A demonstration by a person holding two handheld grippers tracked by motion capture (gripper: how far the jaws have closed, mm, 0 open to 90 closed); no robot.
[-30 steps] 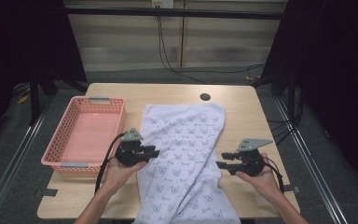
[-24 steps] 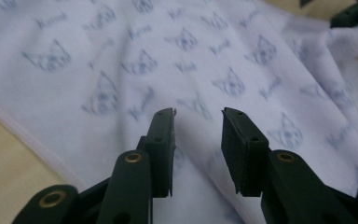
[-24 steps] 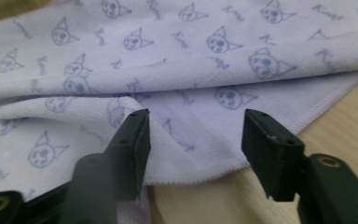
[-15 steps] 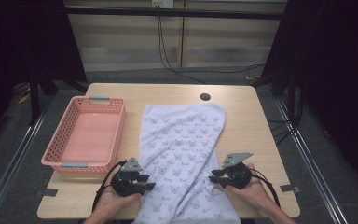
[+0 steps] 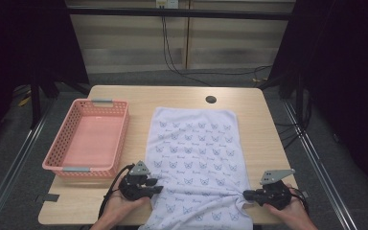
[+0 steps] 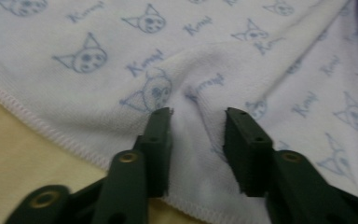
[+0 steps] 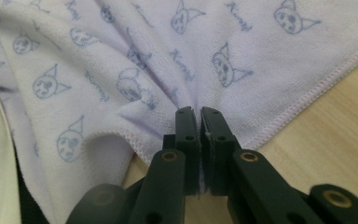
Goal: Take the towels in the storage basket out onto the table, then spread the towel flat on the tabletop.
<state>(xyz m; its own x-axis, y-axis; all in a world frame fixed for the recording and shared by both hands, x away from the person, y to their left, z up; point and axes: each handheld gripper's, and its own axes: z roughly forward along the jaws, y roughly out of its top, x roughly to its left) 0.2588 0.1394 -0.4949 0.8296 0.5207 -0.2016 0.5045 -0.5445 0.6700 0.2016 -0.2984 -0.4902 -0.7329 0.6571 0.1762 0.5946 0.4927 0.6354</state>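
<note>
High view: your towel (image 5: 194,158) lies flat on the table (image 5: 263,124), its near end hanging over the edge toward you, beside the pink basket (image 5: 84,141). You have placed one gripper at each near side so the cloth can be lifted evenly, likely to fold it away from you. The right gripper (image 5: 249,195) has just been closing, and its jaws are now pressed together on the towel's hem; the right gripper view shows folds radiating from that pinch, which is hard to see from above. The left gripper (image 5: 157,188) has also just been closing, but the left gripper view shows its jaws parted around a raised ridge of cloth, the pads not yet clamping it.
</note>
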